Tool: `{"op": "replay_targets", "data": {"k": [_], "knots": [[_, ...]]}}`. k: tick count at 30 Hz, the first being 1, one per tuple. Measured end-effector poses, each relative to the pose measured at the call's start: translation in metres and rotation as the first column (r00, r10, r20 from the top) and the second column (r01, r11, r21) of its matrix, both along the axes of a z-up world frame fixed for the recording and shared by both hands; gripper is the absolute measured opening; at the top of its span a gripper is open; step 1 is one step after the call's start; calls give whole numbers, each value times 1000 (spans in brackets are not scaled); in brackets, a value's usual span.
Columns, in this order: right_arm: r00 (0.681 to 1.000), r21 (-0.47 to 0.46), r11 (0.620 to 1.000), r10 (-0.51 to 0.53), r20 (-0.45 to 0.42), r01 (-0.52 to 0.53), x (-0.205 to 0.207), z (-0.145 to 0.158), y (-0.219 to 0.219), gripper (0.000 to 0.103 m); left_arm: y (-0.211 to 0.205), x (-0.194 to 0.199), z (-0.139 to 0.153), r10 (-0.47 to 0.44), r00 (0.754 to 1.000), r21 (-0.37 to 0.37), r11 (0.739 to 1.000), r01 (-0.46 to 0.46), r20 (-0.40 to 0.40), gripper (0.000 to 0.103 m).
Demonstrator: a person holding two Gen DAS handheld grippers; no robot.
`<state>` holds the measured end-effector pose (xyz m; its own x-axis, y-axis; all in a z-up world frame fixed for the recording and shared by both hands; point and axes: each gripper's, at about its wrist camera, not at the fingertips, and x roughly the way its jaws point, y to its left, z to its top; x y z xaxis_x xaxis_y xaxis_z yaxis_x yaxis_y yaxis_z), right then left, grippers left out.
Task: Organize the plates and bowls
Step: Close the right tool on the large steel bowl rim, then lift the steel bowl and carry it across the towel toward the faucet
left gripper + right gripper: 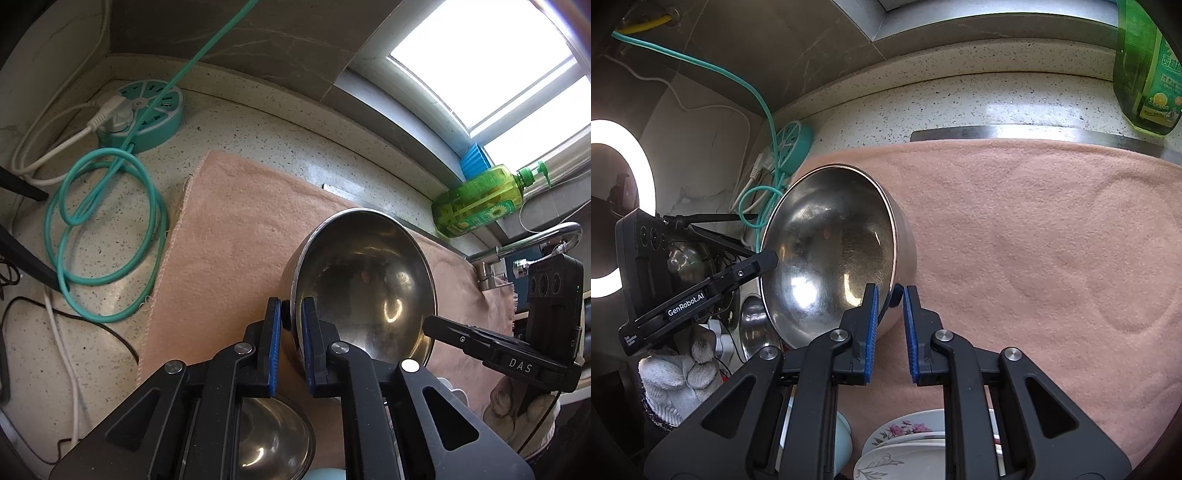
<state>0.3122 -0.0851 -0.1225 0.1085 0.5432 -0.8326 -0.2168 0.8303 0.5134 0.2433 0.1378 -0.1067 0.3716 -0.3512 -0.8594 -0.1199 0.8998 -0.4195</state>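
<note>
Home kitchen. Speckled stone bench (pixel 236 122) with a raised back lip under a window (pixel 491 55), a chrome faucet (pixel 535 240) at its right end and a green dish-soap pump bottle (pixel 480 199) on the sill edge. A pink towel (pixel 1034 229) covers the bench, carrying a steel bowl (pixel 831 236) and floral plates (pixel 908 439); a teal power strip (pixel 147 114) sits in the corner.
</note>
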Motion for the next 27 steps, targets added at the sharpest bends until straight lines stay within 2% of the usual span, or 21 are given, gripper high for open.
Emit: {"op": "replay_targets", "data": {"k": [12,27], "knots": [[1000,-7,1000,-4,6,4,-6,11,-11,14,-12,-6,7,-22,1000,1,1000,22,17,9],[998,7,999,-51,44,50,-35,42,-66,14,-54,-24,31,-79,995,-14,997,80,61,9]]}}
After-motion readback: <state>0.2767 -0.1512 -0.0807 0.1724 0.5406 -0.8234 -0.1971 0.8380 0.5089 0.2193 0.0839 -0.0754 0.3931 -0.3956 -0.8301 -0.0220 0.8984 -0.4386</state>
